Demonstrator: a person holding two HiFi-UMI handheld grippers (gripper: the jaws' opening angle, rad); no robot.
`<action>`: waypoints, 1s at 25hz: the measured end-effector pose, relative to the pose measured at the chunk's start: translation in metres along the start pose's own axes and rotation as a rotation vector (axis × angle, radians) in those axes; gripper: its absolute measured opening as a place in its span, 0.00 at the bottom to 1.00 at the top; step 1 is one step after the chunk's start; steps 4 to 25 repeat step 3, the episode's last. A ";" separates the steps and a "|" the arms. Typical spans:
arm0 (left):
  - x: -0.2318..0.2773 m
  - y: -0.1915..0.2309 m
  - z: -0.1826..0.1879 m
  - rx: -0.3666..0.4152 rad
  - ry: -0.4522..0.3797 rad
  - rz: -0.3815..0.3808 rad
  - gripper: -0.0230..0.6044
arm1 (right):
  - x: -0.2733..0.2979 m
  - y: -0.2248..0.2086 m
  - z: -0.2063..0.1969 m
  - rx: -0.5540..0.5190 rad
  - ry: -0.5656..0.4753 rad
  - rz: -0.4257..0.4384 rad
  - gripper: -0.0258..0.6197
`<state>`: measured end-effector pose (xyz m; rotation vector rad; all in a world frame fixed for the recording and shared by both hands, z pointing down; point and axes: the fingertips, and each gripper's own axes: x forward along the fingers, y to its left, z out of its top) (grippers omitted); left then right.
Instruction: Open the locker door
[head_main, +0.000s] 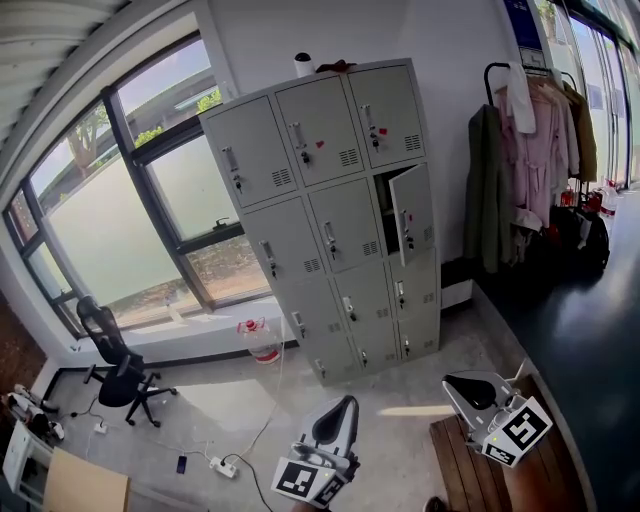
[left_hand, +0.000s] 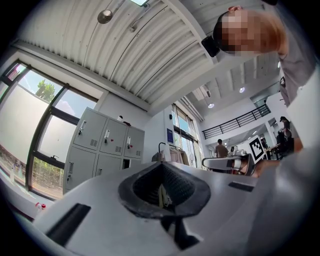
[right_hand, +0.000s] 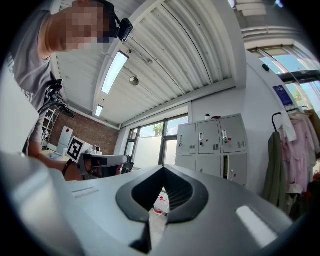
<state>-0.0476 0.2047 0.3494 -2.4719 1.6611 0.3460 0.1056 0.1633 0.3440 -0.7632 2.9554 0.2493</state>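
- Locker bank (head_main: 330, 210) stands against the far wall, between the window (head_main: 120, 200) and the clothes rack (head_main: 540, 140). It is three columns of grey doors.
- One door (head_main: 412, 215), in the right column and second row from the top, stands ajar. Its left edge is swung out, with a dark gap beside it. Every other door in view sits flush.
- Left gripper (head_main: 345, 408) is held low, well apart from the locker. In its own view the jaw tips meet with nothing between them.
- Right gripper (head_main: 458, 384) is also low, over a wooden platform (head_main: 480, 470), and far from the doors. Its jaws are together too and carry nothing.
- Stage reads two ways. Either the ajar door is the job's result and the person has stood back, or that door just hangs so and a flush door is the one meant. The pictures do not settle it.
- Handling judgement: the handles look like small upright pulls near each door's left edge, so the hinges are likely on the right. A thin sheet-metal door should swing lightly, and a pull that follows the hinge arc suits it better than a straight tug.
- A cable and power strip (head_main: 222, 466) and a water jug (head_main: 262, 340) lie on the floor left of the locker and are worth minding underfoot.
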 end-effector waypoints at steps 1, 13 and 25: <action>0.000 -0.001 0.001 -0.001 0.001 -0.001 0.05 | -0.001 0.000 0.001 -0.001 0.002 0.000 0.03; -0.001 -0.004 0.004 -0.003 0.008 0.001 0.05 | -0.003 0.001 0.005 -0.001 0.006 0.000 0.03; -0.001 -0.004 0.004 -0.003 0.008 0.001 0.05 | -0.003 0.001 0.005 -0.001 0.006 0.000 0.03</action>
